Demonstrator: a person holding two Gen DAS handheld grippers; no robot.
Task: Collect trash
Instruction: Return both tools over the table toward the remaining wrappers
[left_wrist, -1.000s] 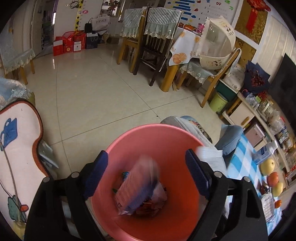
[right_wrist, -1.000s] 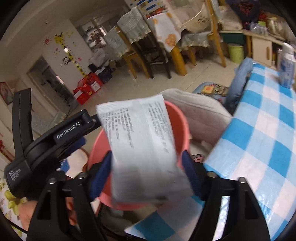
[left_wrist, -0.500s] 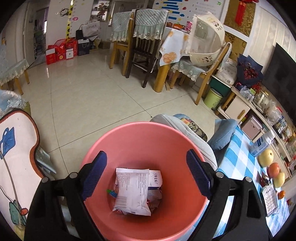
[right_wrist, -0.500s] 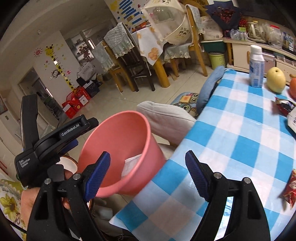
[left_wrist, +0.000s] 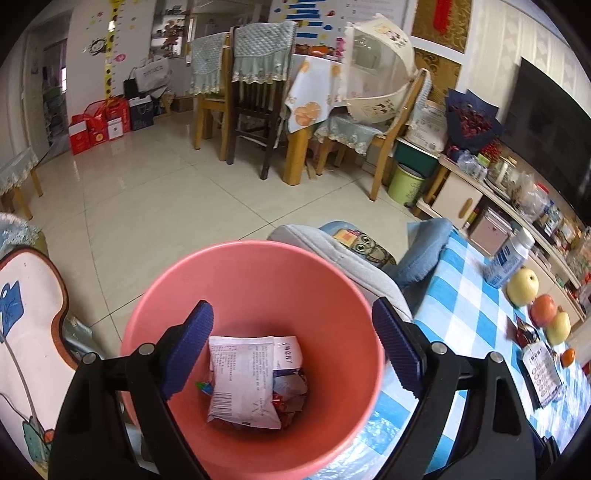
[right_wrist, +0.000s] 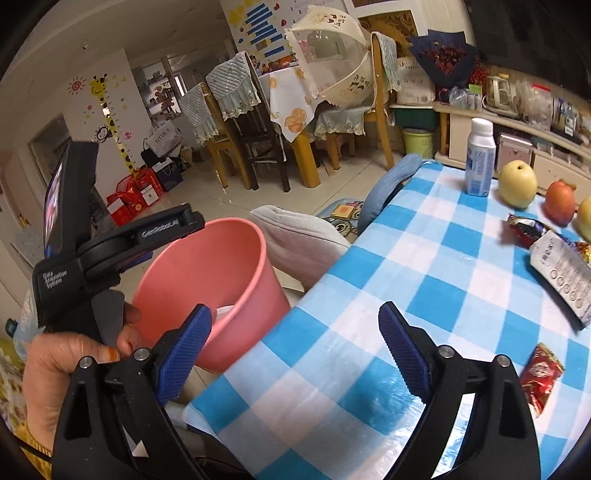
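A pink bucket (left_wrist: 255, 280) sits beside the blue-checked table (right_wrist: 424, 280); it also shows in the right wrist view (right_wrist: 221, 273). In it lie a white printed packet (left_wrist: 240, 376) and other wrappers. My left gripper (left_wrist: 291, 347) is open, its fingers over the bucket's mouth. My right gripper (right_wrist: 295, 347) is open and empty above the table's near corner. On the table lie a red wrapper (right_wrist: 541, 376), a white packet (right_wrist: 565, 273) and a dark wrapper (right_wrist: 524, 229).
A white bottle (right_wrist: 478, 162), a yellow pear (right_wrist: 517, 181) and other fruit (right_wrist: 559, 201) stand at the table's far side. A grey cushioned seat (right_wrist: 299, 240) is behind the bucket. Dining chairs (left_wrist: 255, 99) and a green bin (left_wrist: 406, 184) stand across the tiled floor.
My right gripper let go of the white packet; it fell into the pink bucket. The right gripper then swung right over the table. The left gripper stayed open over the bucket.
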